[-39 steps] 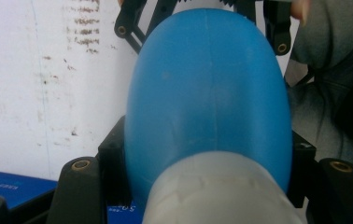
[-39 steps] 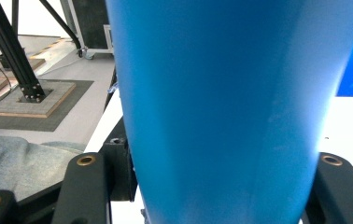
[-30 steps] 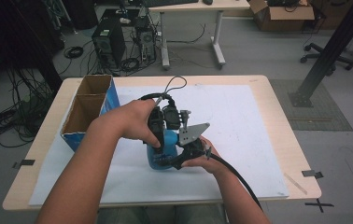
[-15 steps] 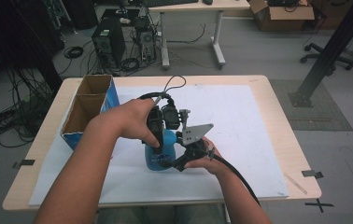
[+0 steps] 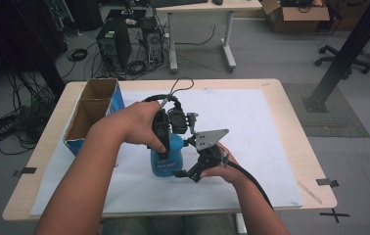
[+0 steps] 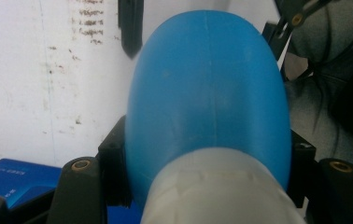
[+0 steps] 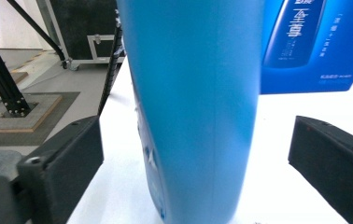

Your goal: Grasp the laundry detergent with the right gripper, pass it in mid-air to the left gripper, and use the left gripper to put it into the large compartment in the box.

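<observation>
The blue bottle (image 5: 166, 159) stood upright on the white sheet (image 5: 251, 127) covering the table (image 5: 290, 105), near the person's edge and just right of the open blue carton (image 5: 92, 115), whose two brown compartments faced up. The left gripper (image 5: 162, 132) came down on it from above, and its jaws were clamped on the bottle's upper part just below the pale cap (image 6: 216, 191); in the left gripper view the blue shoulder (image 6: 209, 93) bulged between the two black jaws, which pressed its sides, a hold that probably served to keep the bottle steady and ready to lift. The right gripper (image 5: 193, 171) lay low and level beside the bottle's base, and its jaws had just been opening: in the right gripper view the bottle's body (image 7: 193, 107) rose between them with clear gaps on both sides, so neither pad touched it. That spread suggested the right hand (image 5: 222, 169) had handed the load over, leaving the top grip alone to carry the bottle. The carton's printed side (image 7: 305, 42) showed behind the bottle in that view, close enough that it looked like the likely destination, though the frames did not settle that.
</observation>
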A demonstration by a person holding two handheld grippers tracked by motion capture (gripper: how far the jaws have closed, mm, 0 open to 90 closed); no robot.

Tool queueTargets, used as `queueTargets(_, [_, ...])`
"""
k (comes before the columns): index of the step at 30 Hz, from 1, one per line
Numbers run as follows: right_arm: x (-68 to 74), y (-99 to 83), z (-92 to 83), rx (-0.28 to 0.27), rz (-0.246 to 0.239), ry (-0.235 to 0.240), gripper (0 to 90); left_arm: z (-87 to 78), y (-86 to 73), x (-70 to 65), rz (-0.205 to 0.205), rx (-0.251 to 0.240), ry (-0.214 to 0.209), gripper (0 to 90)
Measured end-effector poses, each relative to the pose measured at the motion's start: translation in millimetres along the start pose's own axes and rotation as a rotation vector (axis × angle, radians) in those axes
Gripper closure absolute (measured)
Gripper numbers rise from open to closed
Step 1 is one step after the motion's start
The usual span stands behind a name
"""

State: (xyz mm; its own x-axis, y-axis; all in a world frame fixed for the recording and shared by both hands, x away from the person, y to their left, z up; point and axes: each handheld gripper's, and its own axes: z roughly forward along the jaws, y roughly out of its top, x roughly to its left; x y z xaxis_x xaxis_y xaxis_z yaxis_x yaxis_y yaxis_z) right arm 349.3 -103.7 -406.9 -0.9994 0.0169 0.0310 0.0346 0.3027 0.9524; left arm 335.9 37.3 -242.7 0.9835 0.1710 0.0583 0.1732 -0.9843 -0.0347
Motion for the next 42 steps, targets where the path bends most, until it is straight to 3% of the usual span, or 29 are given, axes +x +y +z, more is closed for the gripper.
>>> queueTargets(6, [2.4,3.7,-18.1,0.018,-0.014,-0.024,0.2,-1.5,0.0,1.1,-0.028,0.03,0.011,38.1])
queueTargets(12, [4.6,5.2,-38.3,0.037,-0.018,-0.052,0.2,-5.1,-2.0,2.4,-0.063,0.025,0.012,38.0])
queueTargets(17, [5.6,7.2,-58.6,0.054,-0.021,-0.079,0.2,-11.0,-5.1,4.1,-0.135,0.017,0.005,38.0])
queueTargets(23, [4.0,12.8,-81.3,0.077,-0.032,-0.122,0.2,-19.4,-9.6,9.1,-0.246,0.0,0.04,38.0])
queueTargets(35, [-8.2,20.4,-101.5,0.17,-0.036,-0.168,0.4,-32.0,-13.6,10.3,-0.328,-0.027,0.023,38.0])
queueTargets(42, [-14.2,26.7,-110.7,0.235,-0.035,-0.176,0.6,-41.6,-17.8,13.0,-0.411,-0.054,0.008,38.0])
